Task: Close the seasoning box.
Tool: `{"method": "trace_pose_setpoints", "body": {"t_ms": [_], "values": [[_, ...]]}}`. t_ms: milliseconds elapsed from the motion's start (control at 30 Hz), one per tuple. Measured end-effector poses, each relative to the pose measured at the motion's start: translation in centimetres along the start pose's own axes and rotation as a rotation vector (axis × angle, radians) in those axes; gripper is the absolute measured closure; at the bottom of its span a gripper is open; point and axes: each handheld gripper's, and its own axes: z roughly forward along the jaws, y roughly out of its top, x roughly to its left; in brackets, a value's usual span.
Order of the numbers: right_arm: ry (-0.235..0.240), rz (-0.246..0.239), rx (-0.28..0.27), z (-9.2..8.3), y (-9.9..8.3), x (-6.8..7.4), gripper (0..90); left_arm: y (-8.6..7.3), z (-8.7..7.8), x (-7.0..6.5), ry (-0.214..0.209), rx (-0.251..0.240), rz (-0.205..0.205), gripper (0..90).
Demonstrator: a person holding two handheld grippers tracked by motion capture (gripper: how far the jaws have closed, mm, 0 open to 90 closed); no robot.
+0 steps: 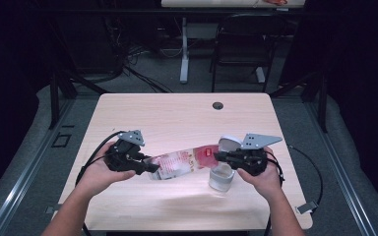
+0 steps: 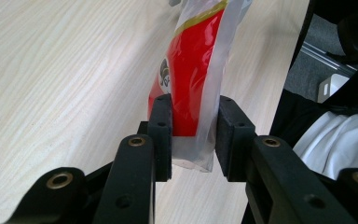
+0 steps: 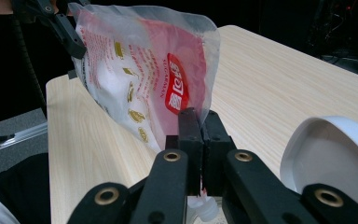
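A clear plastic bag point(image 1: 182, 164) with red and white print hangs stretched between my two grippers, just above the wooden table point(image 1: 177, 118). My left gripper point(image 1: 150, 168) is shut on the bag's left end; its pads point(image 2: 161, 135) clamp the bag point(image 2: 196, 70) from both sides. The right gripper point(image 1: 219, 157) is shut on the bag's right edge, jaws pressed together point(image 3: 200, 126) on the thin film point(image 3: 135, 70). A clear jar point(image 1: 221, 179) stands right under the right gripper, its white flip lid point(image 1: 230, 142) point(image 3: 331, 154) swung up.
A cable hole point(image 1: 218, 105) sits near the table's far edge. Cables trail from both grippers across the table's sides. Behind the table stand a black chair point(image 1: 241, 44) and another desk's white leg point(image 1: 184, 49).
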Motion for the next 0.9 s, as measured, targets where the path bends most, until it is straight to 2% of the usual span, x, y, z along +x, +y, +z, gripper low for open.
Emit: {"method": "trace_pose_setpoints", "body": {"t_ms": [900], "values": [[-0.020,0.013,-0.009,-0.4,-0.3,0.0,88.8,1.5,-0.7,0.1,0.005,0.007,0.021,70.8]]}}
